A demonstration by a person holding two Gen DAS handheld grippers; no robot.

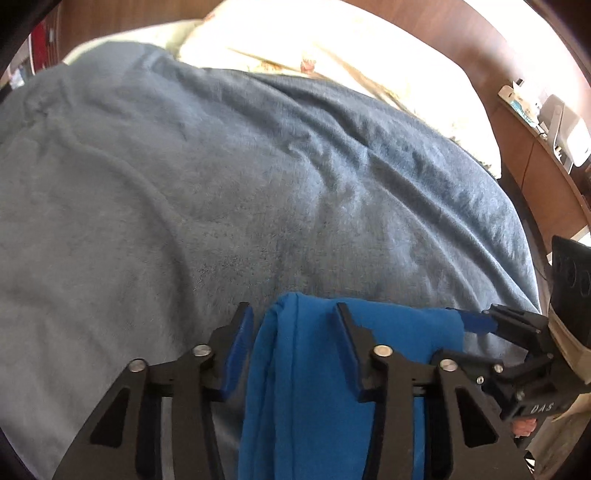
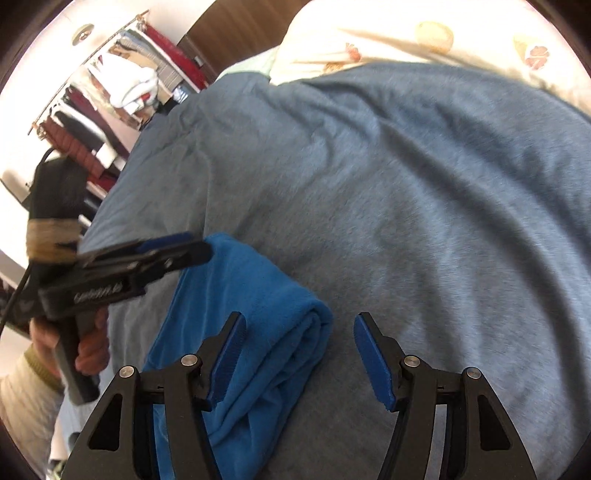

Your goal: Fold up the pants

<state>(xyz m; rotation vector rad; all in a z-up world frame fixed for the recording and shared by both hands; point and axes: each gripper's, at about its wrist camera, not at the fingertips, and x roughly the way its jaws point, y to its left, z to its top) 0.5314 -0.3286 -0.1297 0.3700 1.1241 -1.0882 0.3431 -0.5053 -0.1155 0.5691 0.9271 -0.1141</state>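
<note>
Grey-blue fleece blanket (image 1: pixel 184 184) fills most of both views, rumpled in long soft creases across a bed. At the top of each frame a cream pillow (image 2: pixel 424 33) printed with small flowers lies past the blanket's far edge. Brown wood panelling (image 1: pixel 443 22) curves behind it in the left wrist view, and at the upper left of the right wrist view an open wardrobe (image 2: pixel 110 85) shows hanging and stacked clothes.

Bright blue pants (image 2: pixel 240 314) lie folded into a narrow bundle on the blanket at the lower centre of both frames, with one rolled, rounded end pointing up the frame.

At the lower edge of the left wrist view the left gripper (image 1: pixel 295 314) hangs over the pants with its jaws partly apart; the bundle runs between and under the blue pads, which do not press on it. The right gripper (image 2: pixel 299 323) stands with its jaws wide apart at the bottom of its own view, the left pad over the pants' edge, the right pad over bare blanket, nothing held.

A hand (image 2: pixel 88 343) with a cream sleeve grips the left gripper's handle at the left of the right wrist view.
</note>
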